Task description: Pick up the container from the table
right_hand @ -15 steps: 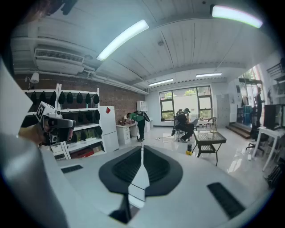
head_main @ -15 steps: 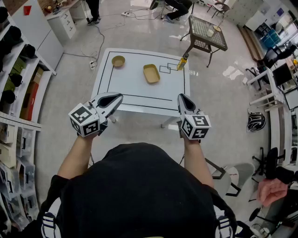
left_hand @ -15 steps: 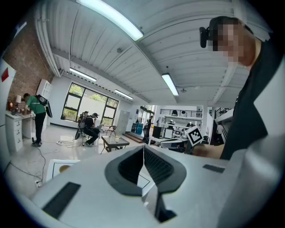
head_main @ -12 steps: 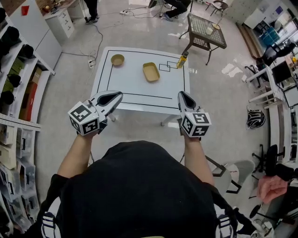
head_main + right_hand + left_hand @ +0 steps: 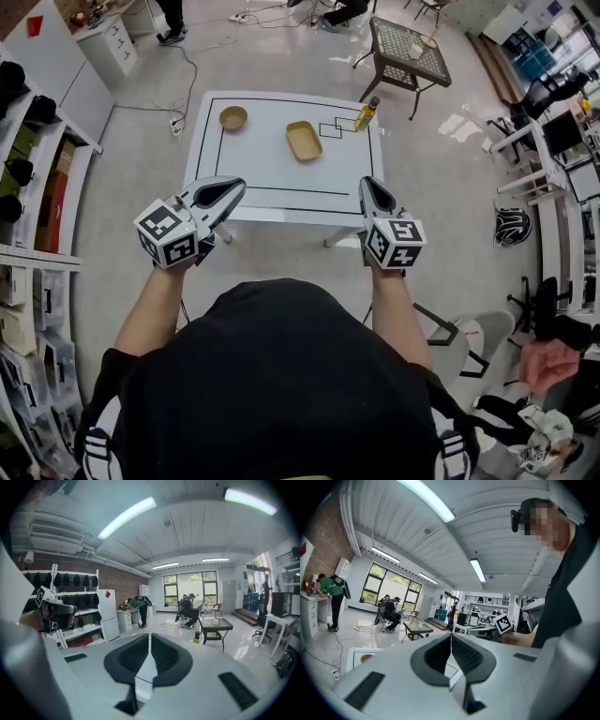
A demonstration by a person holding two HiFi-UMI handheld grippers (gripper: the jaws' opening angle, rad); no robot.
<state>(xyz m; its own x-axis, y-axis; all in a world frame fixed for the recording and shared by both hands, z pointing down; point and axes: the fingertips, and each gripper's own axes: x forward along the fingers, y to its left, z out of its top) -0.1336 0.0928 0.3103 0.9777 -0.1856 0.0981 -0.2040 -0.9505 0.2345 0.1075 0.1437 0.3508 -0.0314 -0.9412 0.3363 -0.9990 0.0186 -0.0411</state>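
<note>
Container (image 5: 303, 141): a tan rectangular tray, recorded lying on the far half of the worktop (image 5: 253, 164), between a small bowl (image 5: 233, 117) and a bottle (image 5: 367, 114); it is untouched and not yet lifted. Left hand-held gripper (image 5: 239, 186) and right hand-held gripper (image 5: 370, 185): both are held in the air by the worktop's near edge, well apart from the container, jaws together (nothing is carried). Progress is judged as nil, with approach, opening, grasp and lift all left to be done.

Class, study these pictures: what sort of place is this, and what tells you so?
Probably a research lab or workshop: a white table marked with black lines, storage shelves along one wall, and desks with monitors nearby.
</note>
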